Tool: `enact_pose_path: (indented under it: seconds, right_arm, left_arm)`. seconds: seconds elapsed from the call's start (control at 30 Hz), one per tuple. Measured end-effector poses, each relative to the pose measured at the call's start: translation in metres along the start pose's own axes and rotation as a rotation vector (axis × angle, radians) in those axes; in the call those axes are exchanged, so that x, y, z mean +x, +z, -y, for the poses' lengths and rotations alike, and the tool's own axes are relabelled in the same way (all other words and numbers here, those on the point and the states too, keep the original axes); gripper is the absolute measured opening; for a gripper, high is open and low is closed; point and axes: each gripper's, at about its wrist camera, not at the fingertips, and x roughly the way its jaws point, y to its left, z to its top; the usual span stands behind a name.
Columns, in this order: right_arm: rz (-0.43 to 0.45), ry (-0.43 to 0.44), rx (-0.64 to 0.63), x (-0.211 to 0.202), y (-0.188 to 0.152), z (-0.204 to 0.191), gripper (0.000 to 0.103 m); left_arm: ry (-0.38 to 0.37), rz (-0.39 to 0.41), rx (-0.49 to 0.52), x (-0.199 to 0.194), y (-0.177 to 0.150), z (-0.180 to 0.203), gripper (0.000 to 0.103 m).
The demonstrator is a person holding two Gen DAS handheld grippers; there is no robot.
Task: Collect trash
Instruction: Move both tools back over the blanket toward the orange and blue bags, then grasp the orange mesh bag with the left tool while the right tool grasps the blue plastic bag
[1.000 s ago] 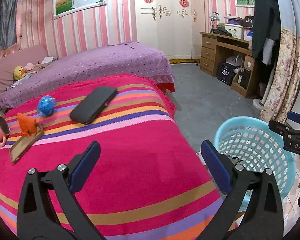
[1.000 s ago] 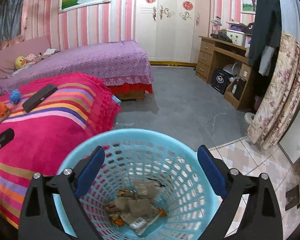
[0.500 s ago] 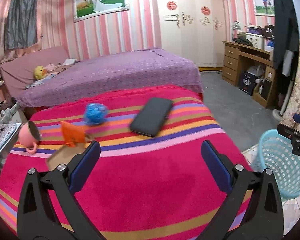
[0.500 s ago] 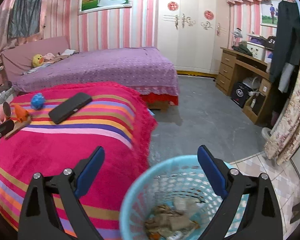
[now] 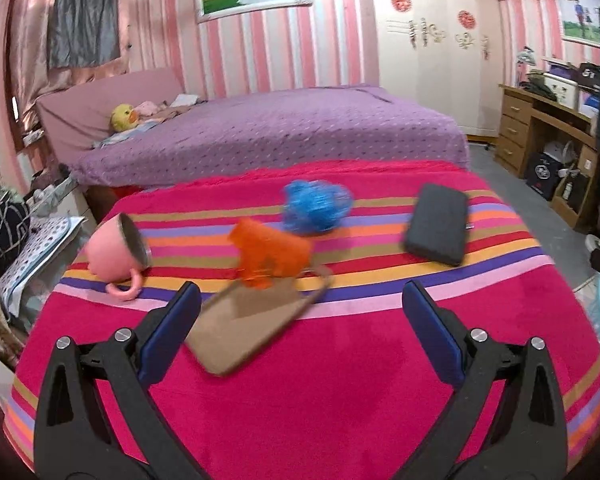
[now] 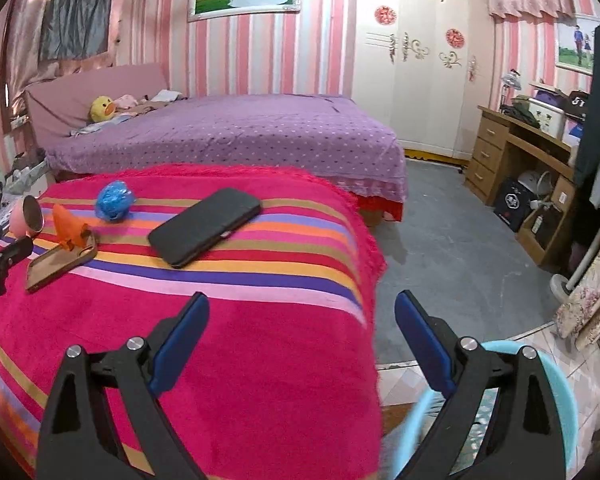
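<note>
so the left gripper point(image 5: 300, 312) is wide apart and holding nothing, hanging over the striped blanket point(image 5: 340, 380) and aimed at the little cluster of stuff on it. right gripper point(image 6: 300, 332) is just as wide and just as empty, sitting nearer the bed's edge with the blue basket point(image 6: 556, 380) right under its right finger.

the trash, as far as i can judge, is 2 crumpled bits: an orange wrapper point(image 5: 270, 254) and a blue wad point(image 5: 316, 206). the orange one looks like it's resting on the far end of a tan phone case point(image 5: 252, 326), and the blue one is just behind it, close but i can't tell if they touch. there's also a pink mug point(image 5: 116, 250) tipped on its side to the left and a black phone point(image 5: 438, 228) off to the right, well apart. those 2 aren't trash, leave them.

my take on doing it well: go for the orange wrapper with the left one since it's nearest. come down from above so the fingers straddle the crumple only and don't snag the case lip underneath, or the whole case might lift with it. pinch the puffy middle, it's light and will squash. left view is motion-blurred, so slow down before closing. basket's over on the right side, so it's a carry across the bed after.
</note>
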Motion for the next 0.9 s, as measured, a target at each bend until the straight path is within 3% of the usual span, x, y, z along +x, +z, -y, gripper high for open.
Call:
enact_pose_path:
  seconds: [0.23, 0.47, 0.7, 0.9]
  right_arm:
    - [-0.029, 0.014, -0.026, 0.022, 0.002, -0.042, 0.092]
    - [-0.046, 0.014, -0.016, 0.039, 0.005, -0.058, 0.092]
    - [-0.074, -0.006, 0.01, 0.055, 0.012, -0.053, 0.092]
    - [-0.095, -0.015, 0.061, 0.069, 0.012, -0.048, 0.092]
  left_arm:
    - [0.054, -0.055, -0.046, 0.028, -0.001, -0.055, 0.097]
    - [0.053, -0.112, -0.08, 0.056, 0.002, -0.08, 0.097]
    - [-0.044, -0.12, -0.037, 0.083, 0.022, -0.052, 0.097]
    - [-0.066, -0.159, -0.011, 0.112, 0.033, -0.029, 0.097]
